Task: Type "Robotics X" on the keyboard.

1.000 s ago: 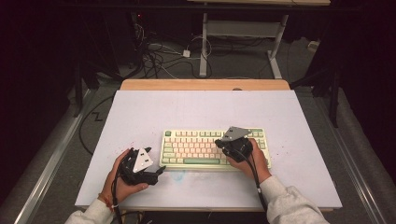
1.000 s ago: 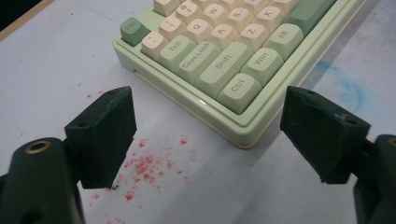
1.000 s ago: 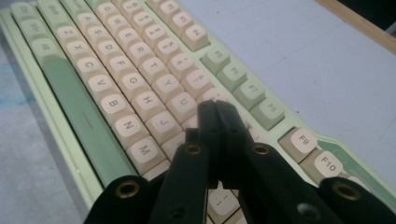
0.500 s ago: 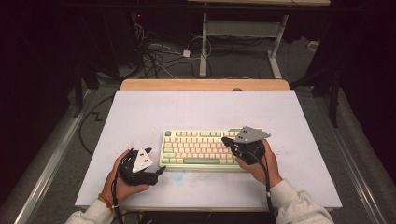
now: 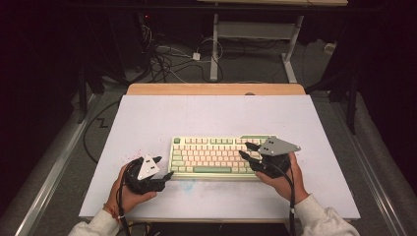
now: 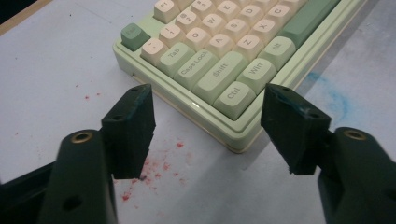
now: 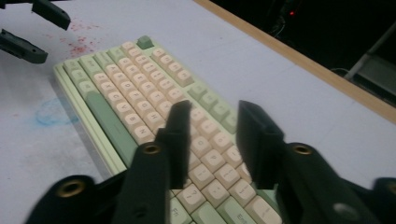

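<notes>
Right claw (image 5: 244, 150) shifted rightward along keyboard (image 5: 211, 156), now over right-end keys at frame centre, jaws parted, empty. Left claw (image 5: 164, 167) unmoved, spread at keyboard's lower-left corner. Likely lining up two-sided lift.

Dark rm, grey floor (image 5: 59, 162), cables (image 5: 167, 61), white desk frame (image 5: 255, 32).

Keyboard (image 5: 214, 156) on the table (image 5: 206, 115), left tool (image 5: 166, 176) at its left corner, right tool (image 5: 244, 151) over its right end
</notes>
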`<state>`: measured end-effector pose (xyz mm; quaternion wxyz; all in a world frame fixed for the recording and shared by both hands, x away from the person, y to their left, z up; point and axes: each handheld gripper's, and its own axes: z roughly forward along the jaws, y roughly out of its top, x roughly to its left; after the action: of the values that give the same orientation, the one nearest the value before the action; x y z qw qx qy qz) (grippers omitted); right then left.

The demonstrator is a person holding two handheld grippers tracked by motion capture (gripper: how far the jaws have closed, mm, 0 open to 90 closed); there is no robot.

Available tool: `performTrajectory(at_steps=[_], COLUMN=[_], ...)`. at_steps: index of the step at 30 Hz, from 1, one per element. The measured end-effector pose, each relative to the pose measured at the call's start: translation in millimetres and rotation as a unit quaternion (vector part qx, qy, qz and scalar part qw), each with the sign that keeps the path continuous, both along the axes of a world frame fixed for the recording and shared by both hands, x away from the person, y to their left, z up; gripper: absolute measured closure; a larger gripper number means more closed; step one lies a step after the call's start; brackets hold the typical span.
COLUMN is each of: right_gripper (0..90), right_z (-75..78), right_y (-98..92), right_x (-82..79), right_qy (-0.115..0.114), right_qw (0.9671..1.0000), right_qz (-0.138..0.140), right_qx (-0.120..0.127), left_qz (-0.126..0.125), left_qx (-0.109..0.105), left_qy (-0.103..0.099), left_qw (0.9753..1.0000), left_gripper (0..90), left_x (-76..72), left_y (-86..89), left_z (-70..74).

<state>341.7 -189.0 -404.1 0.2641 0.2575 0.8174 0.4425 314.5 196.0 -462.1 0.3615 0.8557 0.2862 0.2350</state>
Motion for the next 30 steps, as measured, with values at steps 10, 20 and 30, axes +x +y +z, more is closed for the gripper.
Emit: performTrajectory(at_steps=[10, 20, 30], right_gripper=[32.6, 28.0, 27.7], right_z=[0.0, -13.3, -31.0], right_y=[-23.0, -43.5, -45.0], right_x=[-25.2, -47.0, -62.1], right_qy=[-0.038, -0.041, -0.026], right_qw=[0.9991, 0.9985, 0.999], right_qz=[-0.016, -0.036, -0.029], right_qx=[0.013, 0.002, -0.025], left_qz=[-0.008, -0.05, -0.089], left_qx=[0.015, 0.032, 0.047], left_qy=[0.028, 0.049, 0.061], left_qw=[0.9995, 0.997, 0.9931], left_gripper=[82.0, 87.4, 87.4], left_x=[0.9, 11.5, 30.4], left_y=[-2.0, -33.7, -76.6], left_z=[9.6, 23.7, 32.9])
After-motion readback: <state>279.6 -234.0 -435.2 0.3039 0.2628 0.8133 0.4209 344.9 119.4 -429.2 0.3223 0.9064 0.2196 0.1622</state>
